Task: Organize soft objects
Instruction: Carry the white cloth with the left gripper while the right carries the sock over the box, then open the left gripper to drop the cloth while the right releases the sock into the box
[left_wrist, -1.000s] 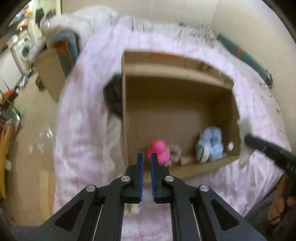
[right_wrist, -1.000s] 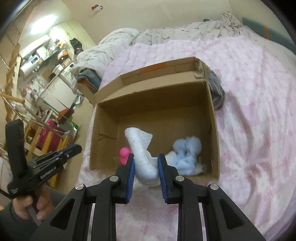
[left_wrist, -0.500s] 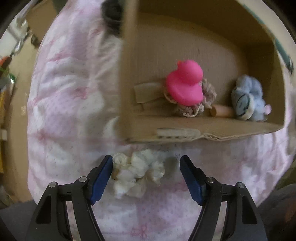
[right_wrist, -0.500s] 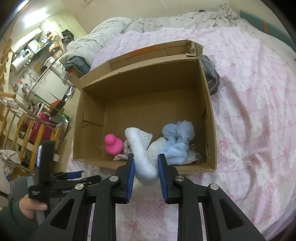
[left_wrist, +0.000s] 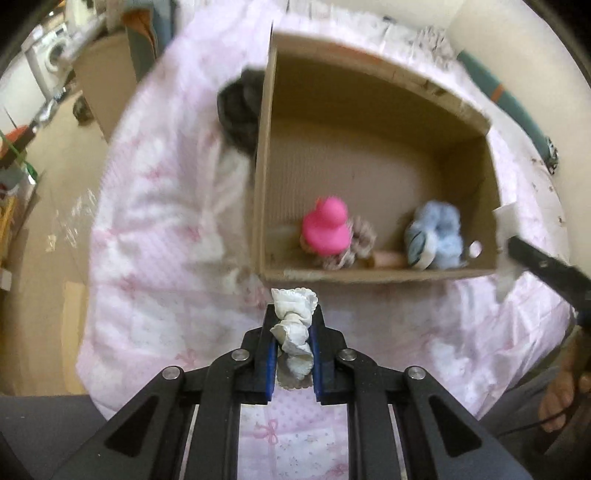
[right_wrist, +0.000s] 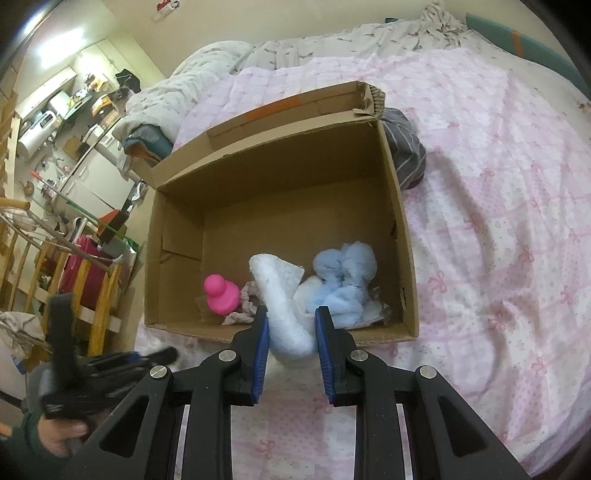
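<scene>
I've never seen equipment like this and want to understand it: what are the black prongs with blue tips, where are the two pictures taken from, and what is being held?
No robot: a person holds two hand-held grippers, each with a camera looking along its fingers. The left view shows the left gripper shut on a cream scrunchie; the right view shows the right gripper shut on a white cloth. Both hover near a cardboard box on a pink bedspread. Inside lie a pink duck and a blue fluffy toy.
</scene>
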